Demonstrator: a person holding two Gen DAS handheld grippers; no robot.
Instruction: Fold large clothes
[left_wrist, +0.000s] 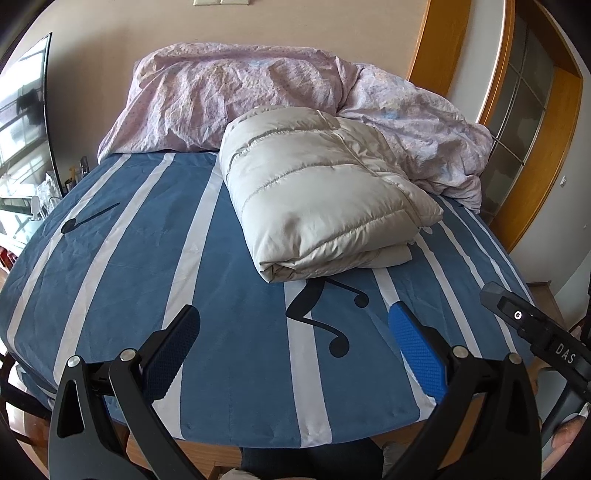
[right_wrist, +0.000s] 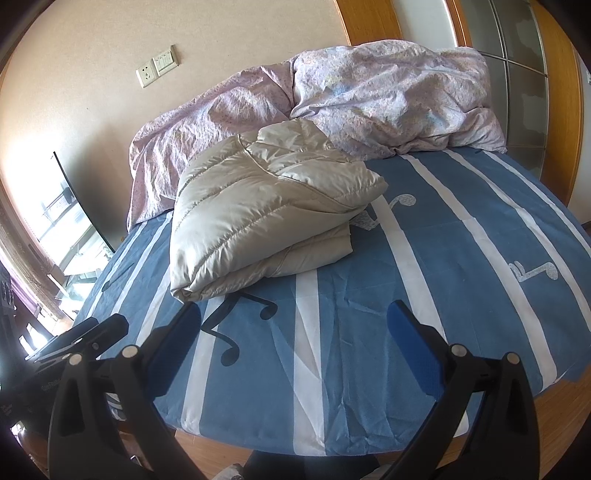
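On bed sheet (left_wrist: 229, 332), folded jacket (left_wrist: 317, 195).

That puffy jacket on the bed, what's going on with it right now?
The beige puffer jacket lies folded into a bundle on the blue striped bedsheet, next to a rumpled pink duvet. A person holds both tools back near the bed's edge: the left gripper and right gripper are open and empty, touching nothing.

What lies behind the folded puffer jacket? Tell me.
Behind the folded puffer jacket a crumpled pink floral duvet is heaped against the wall. The jacket's far edge rests against it; the duvet's lower part there is hidden.
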